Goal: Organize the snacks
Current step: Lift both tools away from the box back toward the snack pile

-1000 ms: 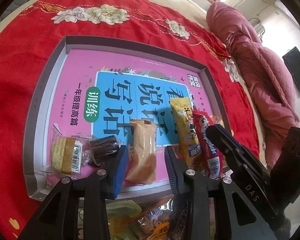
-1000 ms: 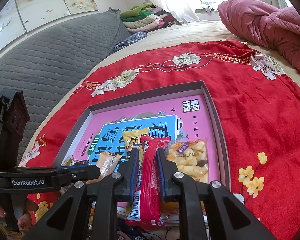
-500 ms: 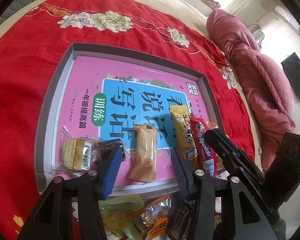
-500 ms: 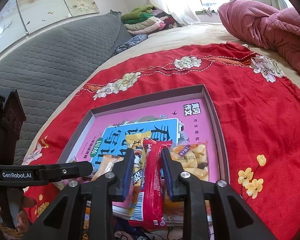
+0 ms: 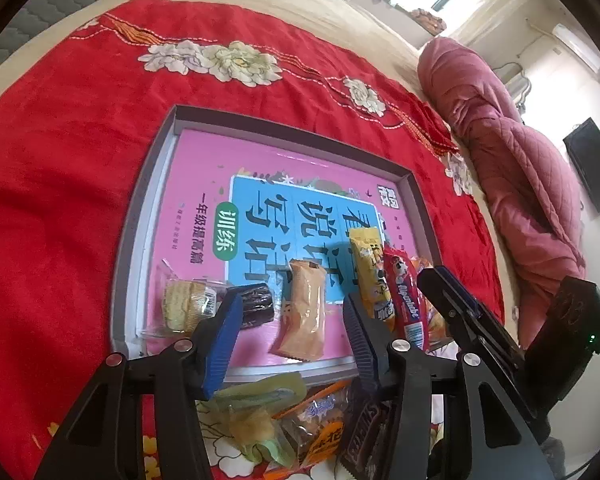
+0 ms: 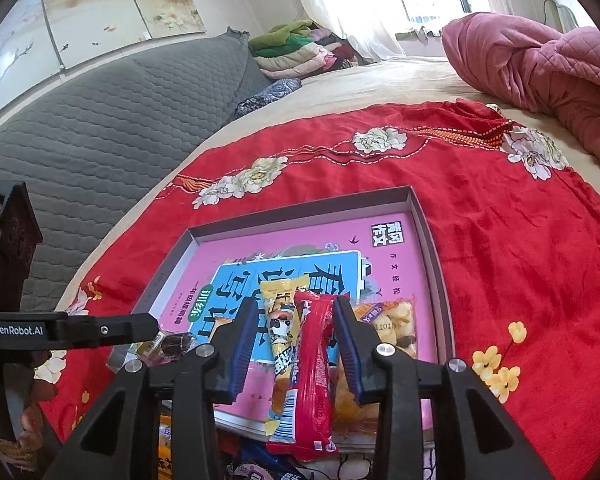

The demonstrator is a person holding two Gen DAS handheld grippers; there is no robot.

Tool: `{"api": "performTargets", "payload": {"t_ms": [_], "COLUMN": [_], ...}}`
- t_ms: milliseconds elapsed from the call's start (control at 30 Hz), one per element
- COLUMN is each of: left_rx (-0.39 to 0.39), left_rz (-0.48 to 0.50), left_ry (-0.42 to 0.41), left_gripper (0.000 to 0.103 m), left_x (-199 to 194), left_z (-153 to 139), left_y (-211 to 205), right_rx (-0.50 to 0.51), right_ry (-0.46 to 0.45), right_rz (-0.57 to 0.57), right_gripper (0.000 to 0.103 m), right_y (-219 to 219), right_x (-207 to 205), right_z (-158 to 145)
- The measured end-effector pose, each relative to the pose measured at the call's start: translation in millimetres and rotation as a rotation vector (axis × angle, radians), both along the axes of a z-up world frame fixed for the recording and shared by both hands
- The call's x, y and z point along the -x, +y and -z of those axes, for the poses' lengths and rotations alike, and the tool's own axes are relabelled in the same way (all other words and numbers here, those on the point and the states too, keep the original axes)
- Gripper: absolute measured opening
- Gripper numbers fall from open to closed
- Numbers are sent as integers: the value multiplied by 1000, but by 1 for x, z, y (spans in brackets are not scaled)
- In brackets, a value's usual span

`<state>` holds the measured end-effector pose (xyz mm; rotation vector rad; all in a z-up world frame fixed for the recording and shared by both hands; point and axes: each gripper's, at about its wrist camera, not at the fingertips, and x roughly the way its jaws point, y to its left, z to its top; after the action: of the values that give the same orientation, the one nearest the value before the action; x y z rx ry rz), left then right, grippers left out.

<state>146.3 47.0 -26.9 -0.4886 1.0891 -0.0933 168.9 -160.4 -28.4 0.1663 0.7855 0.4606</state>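
Underneath, red floral cloth [image 6: 520,240] covers the bed [image 6: 380,80].

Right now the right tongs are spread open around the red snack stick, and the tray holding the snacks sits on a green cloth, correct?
Not quite: the cloth is red with white flowers, as the right wrist view shows. The rest holds: the right tongs are open around the red snack stick, and the tray holds the snacks.

My left gripper [image 5: 292,334] — jaws spread wide, nothing between them, tips low over the near edge. My right gripper [image 6: 296,344] — jaws parted, close alongside, angled in from the right. Bare fingers [image 6: 28,424] grip the left handle.
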Motion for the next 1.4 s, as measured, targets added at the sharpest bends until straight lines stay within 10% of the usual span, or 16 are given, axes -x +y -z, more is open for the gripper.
{"api": "performTargets", "payload": {"t_ms": [1400], "left_rx": [-33], "left_rz": [-20], "left_ry": [-1], "left_gripper": [56], "left_x": [44], "left_z": [-17], "left_y": [24], "right_rx": [39], "right_ry": [-142], "right_rz": [-68], "right_gripper": [46], "right_y": [1], "right_x": [38], "right_z": [-37]}}
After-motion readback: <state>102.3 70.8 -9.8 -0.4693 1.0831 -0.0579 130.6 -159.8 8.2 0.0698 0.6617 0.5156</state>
